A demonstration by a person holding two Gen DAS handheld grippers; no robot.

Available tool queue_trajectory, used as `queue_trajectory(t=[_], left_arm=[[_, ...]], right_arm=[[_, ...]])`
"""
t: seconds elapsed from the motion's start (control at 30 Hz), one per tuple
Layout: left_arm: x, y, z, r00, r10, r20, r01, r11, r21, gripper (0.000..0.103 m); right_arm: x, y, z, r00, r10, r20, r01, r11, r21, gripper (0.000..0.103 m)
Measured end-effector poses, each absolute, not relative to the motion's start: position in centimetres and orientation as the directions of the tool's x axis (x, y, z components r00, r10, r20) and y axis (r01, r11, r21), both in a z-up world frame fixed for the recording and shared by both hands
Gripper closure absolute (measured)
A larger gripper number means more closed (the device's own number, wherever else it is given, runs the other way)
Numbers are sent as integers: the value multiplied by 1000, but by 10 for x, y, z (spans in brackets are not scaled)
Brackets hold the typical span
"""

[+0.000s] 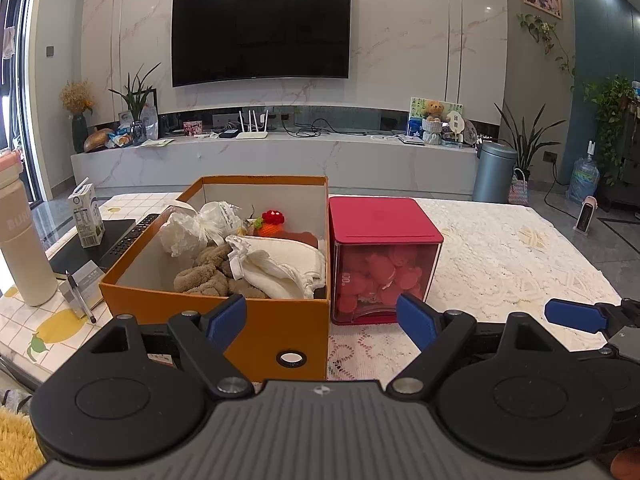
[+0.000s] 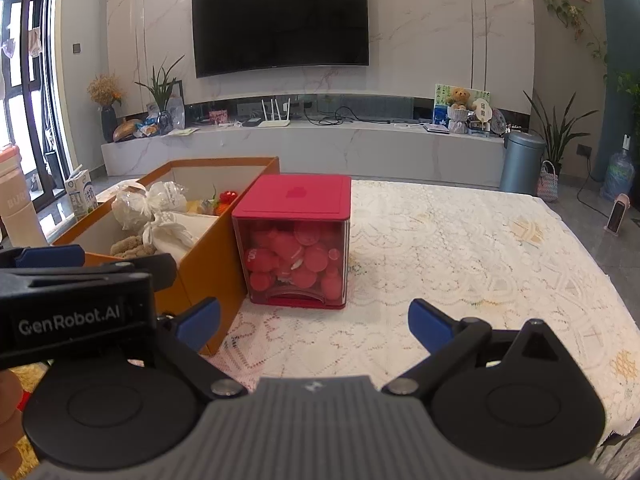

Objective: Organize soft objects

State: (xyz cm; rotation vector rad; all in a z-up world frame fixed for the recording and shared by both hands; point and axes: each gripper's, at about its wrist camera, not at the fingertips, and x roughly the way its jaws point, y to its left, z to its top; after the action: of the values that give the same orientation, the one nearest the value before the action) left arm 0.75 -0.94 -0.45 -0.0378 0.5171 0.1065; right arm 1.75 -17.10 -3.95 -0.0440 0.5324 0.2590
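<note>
Orange box (image 1: 216, 312) on the counter (image 2: 460, 264) already holds the soft toys (image 1: 208, 276) and cloth bag (image 1: 280, 264); beside it the red container (image 1: 384, 256) looks full. Both claws, left (image 1: 322, 320) and right (image 2: 314, 326), hang open and empty, so sorting seems nearly done

Orange box (image 1: 216, 312): near wall hides lower part of brown plush (image 1: 208, 276) and white cloth pouch (image 1: 280, 264). Red cube container (image 1: 384, 260): tinted front blurs contents, round shapes only. Beige bottle (image 1: 24, 240) cut by left edge. Right wrist view: left gripper body covers box's near corner; hand (image 2: 10, 420) cropped at lower left.
</note>
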Motion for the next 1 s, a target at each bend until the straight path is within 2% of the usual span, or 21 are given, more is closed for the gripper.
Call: queue_trajectory(t=[1.0], left_arm=[[8, -10, -6, 859, 108, -501, -124, 992, 0, 4]], right_arm=[[17, -170, -41, 835, 221, -504, -243, 970, 22, 5]])
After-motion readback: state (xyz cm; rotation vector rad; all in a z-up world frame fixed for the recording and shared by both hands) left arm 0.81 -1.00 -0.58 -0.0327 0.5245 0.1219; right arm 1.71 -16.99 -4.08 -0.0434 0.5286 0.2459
